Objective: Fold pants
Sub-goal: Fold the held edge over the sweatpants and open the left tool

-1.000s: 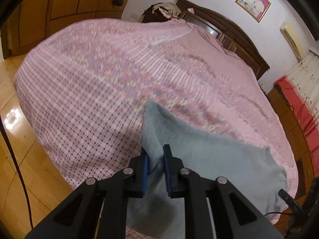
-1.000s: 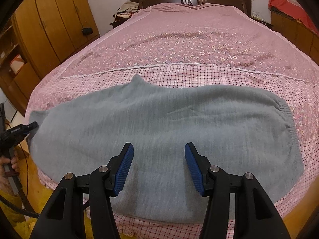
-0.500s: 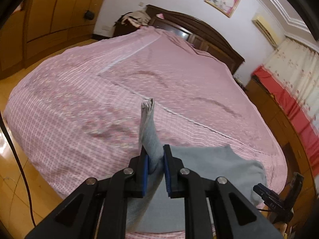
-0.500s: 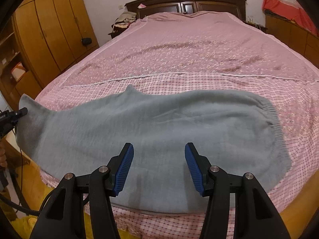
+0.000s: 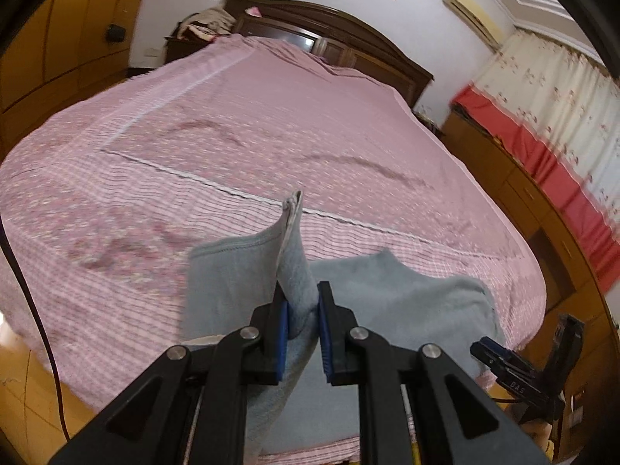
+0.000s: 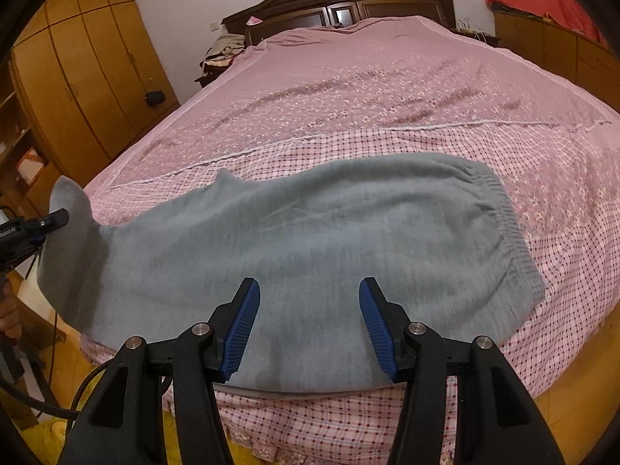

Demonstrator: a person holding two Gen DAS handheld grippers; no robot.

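Observation:
Grey fleece pants (image 6: 310,232) lie across the near edge of the pink bed, elastic waistband (image 6: 507,224) at the right. My left gripper (image 5: 301,302) is shut on the leg end of the pants (image 5: 294,267) and holds it lifted above the bed; it also shows at the left of the right wrist view (image 6: 54,221). My right gripper (image 6: 308,302) is open and empty, hovering over the middle of the pants near the front edge. It shows at the lower right of the left wrist view (image 5: 488,352).
The pink checked and floral bedspread (image 6: 387,89) covers a large bed with a dark wooden headboard (image 6: 348,0). Wooden wardrobes (image 6: 77,77) stand at the left, low cabinets (image 6: 562,46) at the right. A black cable (image 5: 23,271) hangs at the left.
My left gripper has lifted the leg end up and carried it inward over the bed, toward the waistband side. My right gripper has stayed open over the pants.

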